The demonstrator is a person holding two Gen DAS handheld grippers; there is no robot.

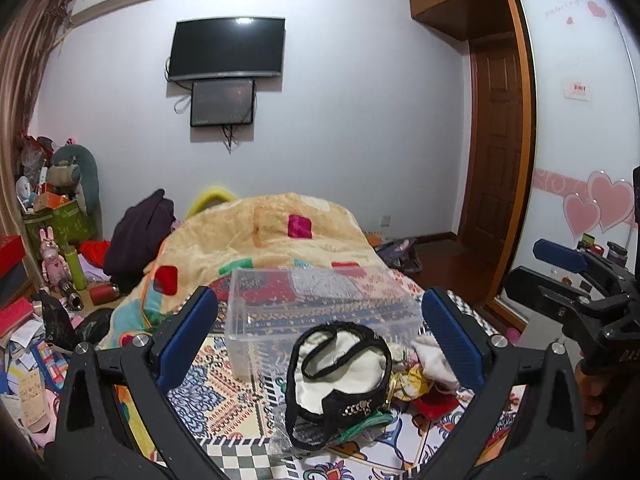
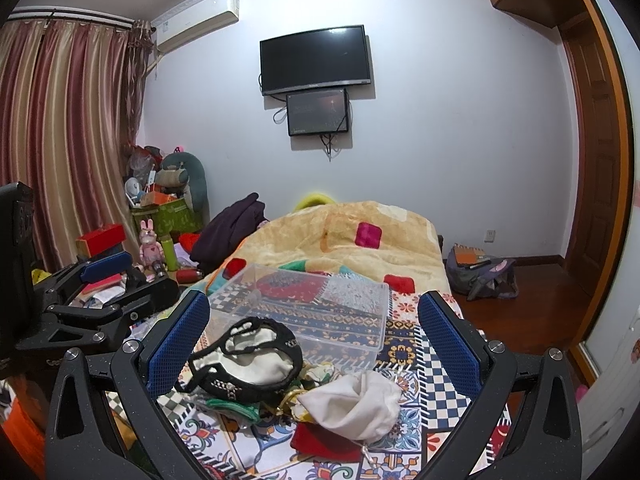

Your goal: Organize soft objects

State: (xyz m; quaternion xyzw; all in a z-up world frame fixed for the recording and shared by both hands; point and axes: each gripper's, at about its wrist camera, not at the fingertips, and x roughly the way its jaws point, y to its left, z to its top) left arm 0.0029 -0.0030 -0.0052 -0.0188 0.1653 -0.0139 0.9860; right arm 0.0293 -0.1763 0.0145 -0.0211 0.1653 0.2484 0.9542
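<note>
- Far left of my right wrist view: my left gripper (image 2: pixel 105 270) shows side-on, blue pads well apart, nothing between them.
- Lower left to centre of the same view: a black-trimmed white undergarment (image 2: pixel 250 362) lies on top of the pile of soft items on the patterned bedsheet (image 2: pixel 432 376), just in front of the clear plastic box (image 2: pixel 320 308).
- Lower centre, right wrist view: a white drawstring pouch (image 2: pixel 354 404) lies crumpled beside the undergarment, partly over a red cloth (image 2: pixel 320 442). Green and yellow fabric pokes out underneath; I cannot tell what those pieces are.
- Centre of both views: the box sits open-topped on the sheet, beyond the pile. It appears to hold nothing, though the sheet pattern showing through its walls makes this uncertain.
- Behind the box, middle of frame: a beige patchwork blanket (image 2: pixel 360 236) is heaped on the bed.
- Bottom of right wrist view: my right gripper (image 2: pixel 314 344) stands wide, framing the pile, gripping nothing.
- Left wrist view: my left gripper's pads bracket the undergarment and box without touching either; my right gripper appears at the frame's right edge.
</note>
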